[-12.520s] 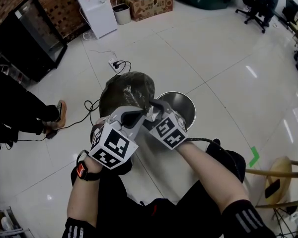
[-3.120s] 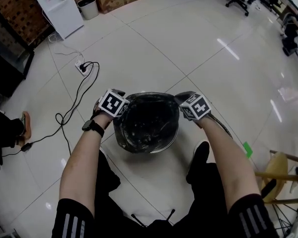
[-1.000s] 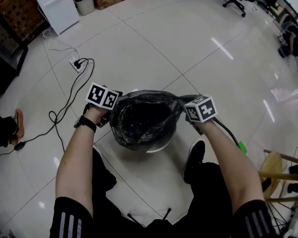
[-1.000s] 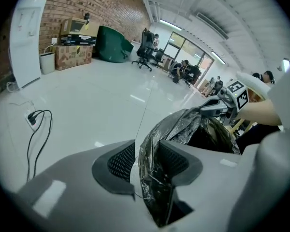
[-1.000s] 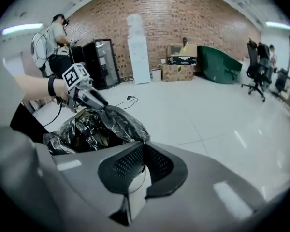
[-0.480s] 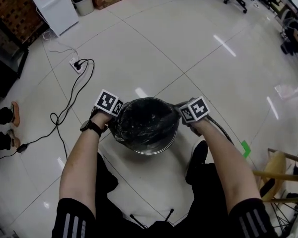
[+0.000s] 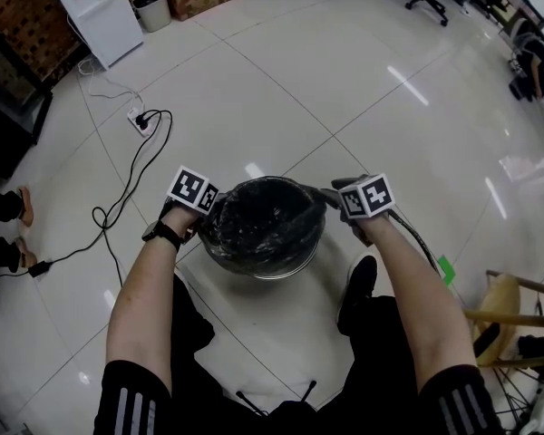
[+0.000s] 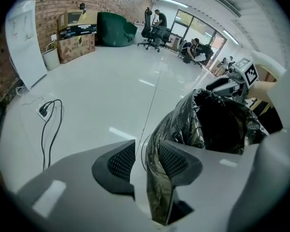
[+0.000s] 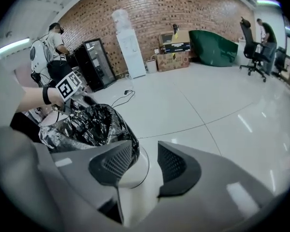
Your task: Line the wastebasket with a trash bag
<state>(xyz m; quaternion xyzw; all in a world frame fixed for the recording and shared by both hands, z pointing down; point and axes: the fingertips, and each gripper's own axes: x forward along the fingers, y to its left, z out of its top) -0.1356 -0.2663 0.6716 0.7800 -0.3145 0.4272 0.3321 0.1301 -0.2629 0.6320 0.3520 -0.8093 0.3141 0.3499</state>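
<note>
Trash bag (image 7: pixel 258 223) is sitting inside the wastebasket (image 7: pixel 274 273) — our right tongs (image 9: pixel 147 149) have just been spreading, pinching nothing, so we are reckoning that side done; left tongs (image 8: pixel 146 149) spread, bag edge hanging between.

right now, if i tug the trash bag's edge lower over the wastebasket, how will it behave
Probably floppy: the trash bag is crumpled, and a fold hangs limp between the left gripper's open jaws. Likely light and slippery, since the film is thin and glossy. The wastebasket looks like smooth metal, so the edge may slide back up.
</note>
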